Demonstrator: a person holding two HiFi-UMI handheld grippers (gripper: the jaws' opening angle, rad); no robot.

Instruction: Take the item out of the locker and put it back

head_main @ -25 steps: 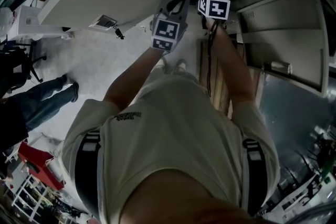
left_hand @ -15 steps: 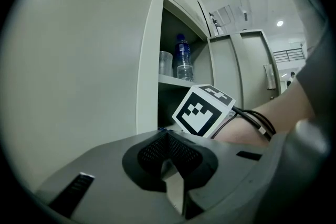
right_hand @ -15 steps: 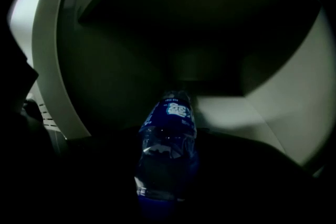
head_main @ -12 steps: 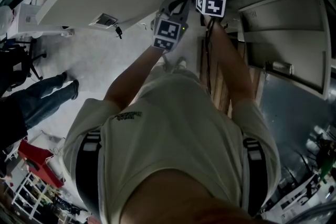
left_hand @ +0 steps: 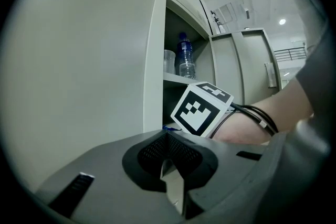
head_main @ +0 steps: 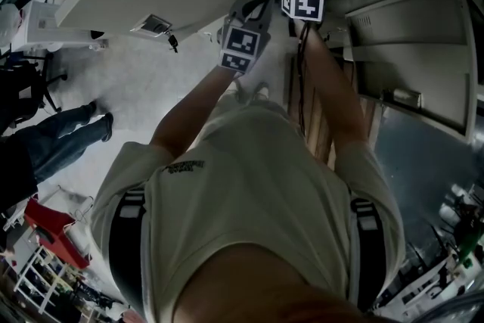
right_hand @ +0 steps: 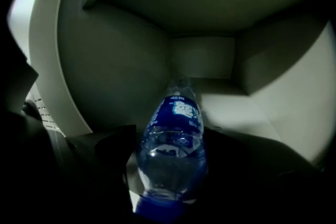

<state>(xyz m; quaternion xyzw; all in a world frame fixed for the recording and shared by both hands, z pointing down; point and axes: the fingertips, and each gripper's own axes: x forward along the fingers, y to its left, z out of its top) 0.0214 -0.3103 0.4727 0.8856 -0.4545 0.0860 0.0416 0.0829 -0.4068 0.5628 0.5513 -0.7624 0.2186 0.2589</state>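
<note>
Right tongs have just been opened wide; bottle is seen ungripped between them, inside locker; left tongs are closed together, empty.

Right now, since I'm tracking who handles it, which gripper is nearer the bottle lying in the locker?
Right. The right gripper straddles the bottle, its jaws having just opened around it. The left gripper is outside, shut, beside the locker door.

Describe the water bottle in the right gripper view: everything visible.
The water bottle is clear plastic with a blue label and a blue near end, liquid inside. It points into the dim locker, its far end narrowing. It sits between the jaws of the right gripper, which have just been opening; a thin gap shows on its left side.
</note>
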